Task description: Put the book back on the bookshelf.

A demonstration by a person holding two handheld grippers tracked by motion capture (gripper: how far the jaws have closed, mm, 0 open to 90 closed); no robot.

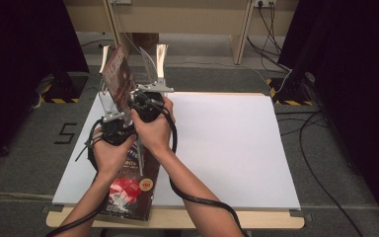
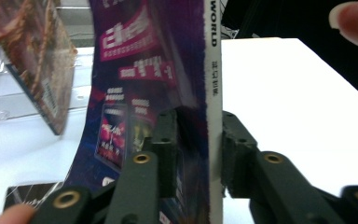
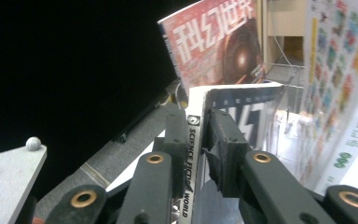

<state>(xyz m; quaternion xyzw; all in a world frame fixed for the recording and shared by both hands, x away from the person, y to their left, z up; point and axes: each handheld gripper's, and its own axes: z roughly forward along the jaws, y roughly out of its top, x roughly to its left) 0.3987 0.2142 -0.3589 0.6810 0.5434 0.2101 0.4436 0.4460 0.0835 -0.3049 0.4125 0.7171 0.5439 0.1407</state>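
White tabletop (image 1: 237, 143): both grippers' jaws clamp a magazine (image 2: 168, 70) by its spine, left gripper (image 2: 193, 154) and right gripper (image 3: 200, 149), held upright before a clear rack (image 2: 0, 93); slotting it in likely comes next.

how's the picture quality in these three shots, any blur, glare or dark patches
High view: soft overall, white table evenly lit, both sides black. Left gripper view: magazine blurred up close, its spine text sharper. Right gripper view: left half black, magazine spine crisp, bright page at right washed out.
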